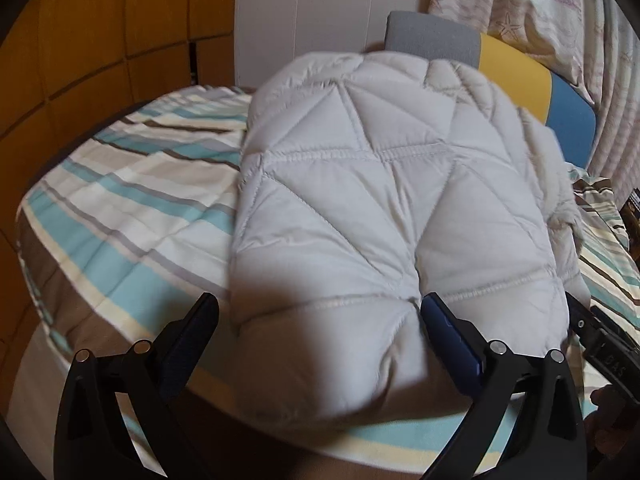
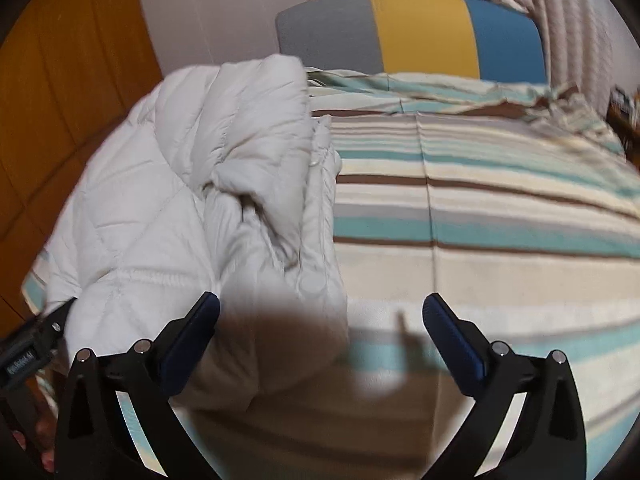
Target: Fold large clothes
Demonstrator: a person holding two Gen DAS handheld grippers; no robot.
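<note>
Warm, dim indoor light in both fisheye views, with dark rounded corners and bowed edges. A soft dark shadow falls on the near part of the white quilted jacket (image 1: pixel 360 208) and the striped bed cover (image 2: pixel 500 220). Fabric edges look smeared by motion blur; no glare.

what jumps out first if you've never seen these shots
A puffy white quilted jacket, folded into a bundle, lies on the striped bedspread and fills the left wrist view. Behind it, a grey, yellow and blue headboard stands at the wall. Both the left gripper and the right gripper are open.
</note>
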